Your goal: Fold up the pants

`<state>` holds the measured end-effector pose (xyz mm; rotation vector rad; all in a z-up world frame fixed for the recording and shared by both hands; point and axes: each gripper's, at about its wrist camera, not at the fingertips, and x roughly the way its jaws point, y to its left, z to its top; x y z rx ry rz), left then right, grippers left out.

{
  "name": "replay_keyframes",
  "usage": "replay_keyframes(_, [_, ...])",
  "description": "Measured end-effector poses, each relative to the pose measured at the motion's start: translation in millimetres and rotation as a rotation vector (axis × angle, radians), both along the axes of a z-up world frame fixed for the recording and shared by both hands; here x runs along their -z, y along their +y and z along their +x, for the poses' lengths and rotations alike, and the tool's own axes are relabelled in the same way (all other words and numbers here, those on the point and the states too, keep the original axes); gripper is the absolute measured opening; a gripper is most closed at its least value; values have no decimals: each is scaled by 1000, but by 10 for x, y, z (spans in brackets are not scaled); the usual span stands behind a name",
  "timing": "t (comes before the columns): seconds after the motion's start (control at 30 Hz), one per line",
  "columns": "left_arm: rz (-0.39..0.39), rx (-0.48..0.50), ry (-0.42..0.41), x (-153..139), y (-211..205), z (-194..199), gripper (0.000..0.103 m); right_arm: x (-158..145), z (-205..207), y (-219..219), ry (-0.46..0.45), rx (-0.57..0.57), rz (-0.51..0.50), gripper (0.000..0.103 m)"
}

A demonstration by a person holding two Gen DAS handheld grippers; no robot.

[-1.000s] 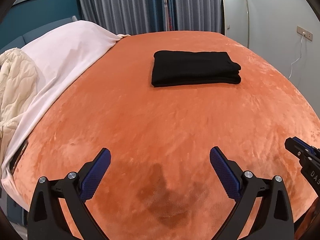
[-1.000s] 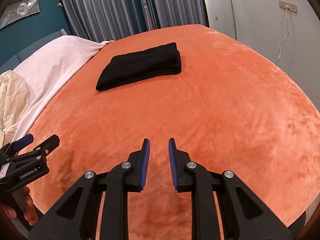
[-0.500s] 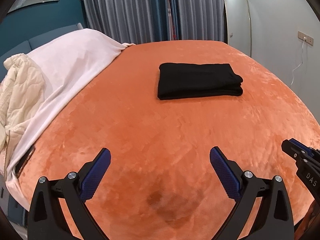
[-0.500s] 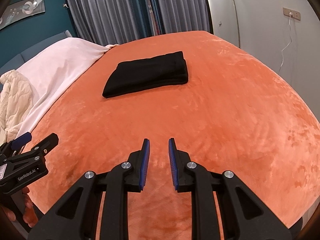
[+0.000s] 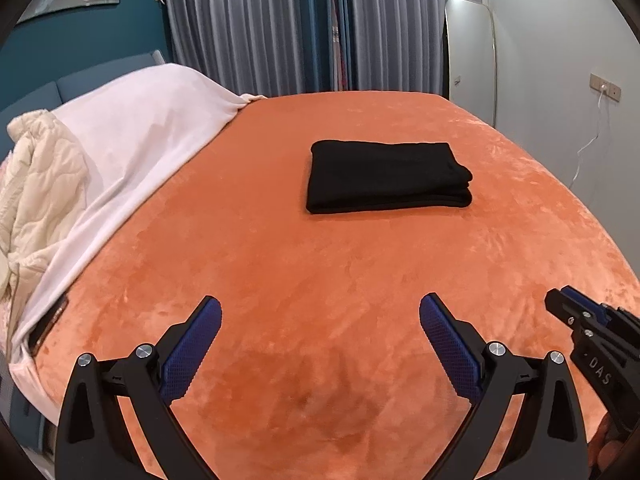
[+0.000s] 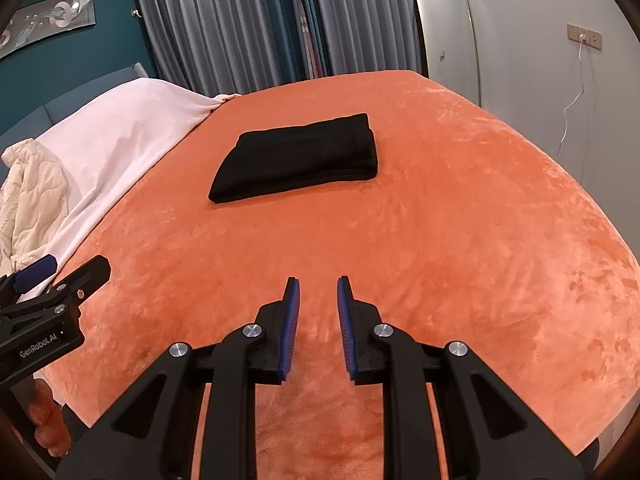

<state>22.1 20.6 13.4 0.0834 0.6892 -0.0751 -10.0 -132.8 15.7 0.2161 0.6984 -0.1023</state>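
The black pants point(image 5: 386, 176) lie folded into a neat flat rectangle on the orange bedspread point(image 5: 320, 280), far ahead of both grippers; they also show in the right wrist view point(image 6: 298, 160). My left gripper point(image 5: 320, 312) is wide open and empty, held above the near part of the bed. My right gripper point(image 6: 317, 292) is empty with its jaws a narrow gap apart, also above the near part of the bed. Each gripper appears at the edge of the other's view, the right gripper point(image 5: 560, 306) and the left gripper point(image 6: 72, 270).
A pale pink sheet point(image 5: 132, 148) and a cream quilt point(image 5: 36, 184) lie bunched along the left side of the bed. Grey curtains point(image 5: 280, 28) hang behind. A mirror point(image 5: 470, 56) and a wall socket with a cable point(image 5: 604, 90) are at the right.
Both grippers have pulled back and risen from the bed, so the folded pants look farther away. Jaw openings are unchanged.
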Motion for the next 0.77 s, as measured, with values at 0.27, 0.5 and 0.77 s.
replay_keyframes(0.27, [-59, 33, -24, -41, 4, -70, 97, 1, -14, -15, 2, -1, 1, 19])
replay_keyframes(0.5, [-20, 18, -80, -63, -48, -154, 97, -25, -81, 13, -20, 20, -12, 54])
replay_keyframes(0.77, [74, 10, -83, -53, -124, -219, 97, -58, -125, 27, -26, 27, -12, 59])
